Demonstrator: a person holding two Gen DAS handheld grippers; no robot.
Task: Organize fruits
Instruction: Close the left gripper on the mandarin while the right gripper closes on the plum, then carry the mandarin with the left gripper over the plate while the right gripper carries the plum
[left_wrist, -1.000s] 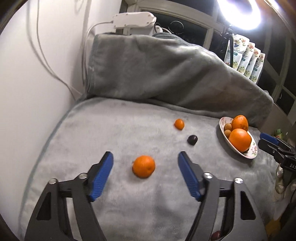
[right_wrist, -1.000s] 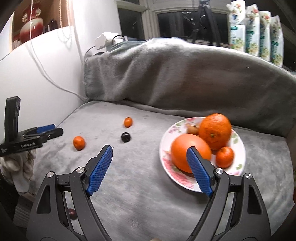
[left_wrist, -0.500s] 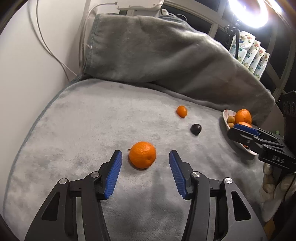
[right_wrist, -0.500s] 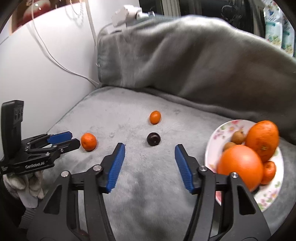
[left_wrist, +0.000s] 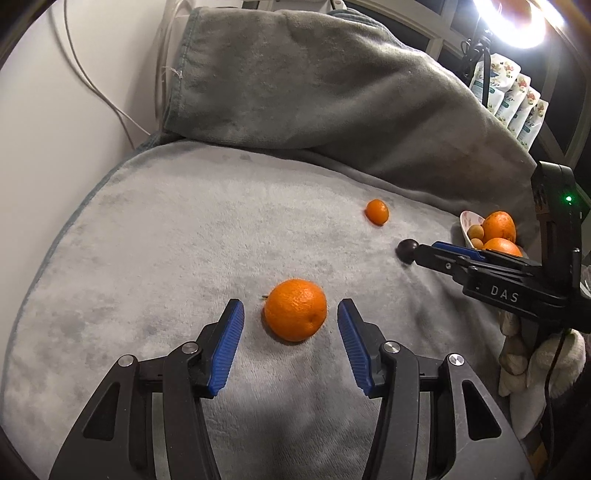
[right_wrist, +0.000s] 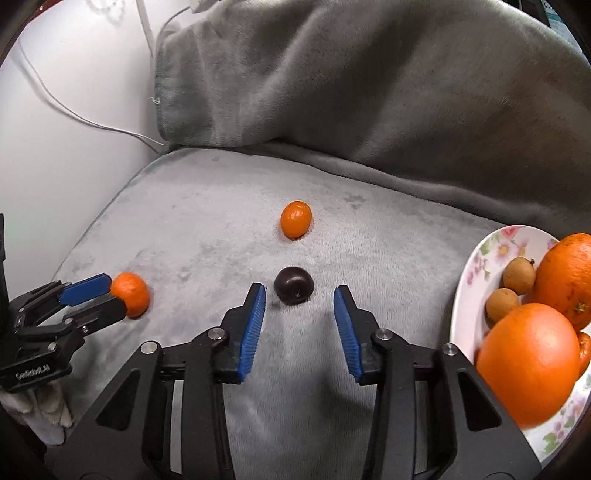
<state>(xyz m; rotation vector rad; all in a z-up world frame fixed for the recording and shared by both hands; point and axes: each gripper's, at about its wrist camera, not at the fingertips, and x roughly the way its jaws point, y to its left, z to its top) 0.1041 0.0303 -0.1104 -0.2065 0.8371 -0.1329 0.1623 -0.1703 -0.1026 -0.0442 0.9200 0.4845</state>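
A mandarin (left_wrist: 296, 309) lies on the grey blanket, just ahead of and between the tips of my open left gripper (left_wrist: 290, 311); it also shows in the right wrist view (right_wrist: 131, 294). A dark plum (right_wrist: 294, 285) lies just ahead of my open right gripper (right_wrist: 298, 297), and shows in the left wrist view (left_wrist: 406, 250). A small orange kumquat (right_wrist: 296, 219) lies beyond the plum. A flowered plate (right_wrist: 476, 269) at the right holds two big oranges (right_wrist: 528, 356), two brown longans (right_wrist: 502, 303) and a small mandarin.
The grey blanket (left_wrist: 166, 240) covers the seat and the raised back (left_wrist: 314, 85). A white wall with cables (left_wrist: 55, 110) stands at the left. Tissue packs (left_wrist: 513, 99) and a bright lamp (left_wrist: 517, 18) are at the back right.
Both grippers have moved forward and down. The left now brackets the mandarin and has narrowed. The right swung left from the plate to the plum and has narrowed.
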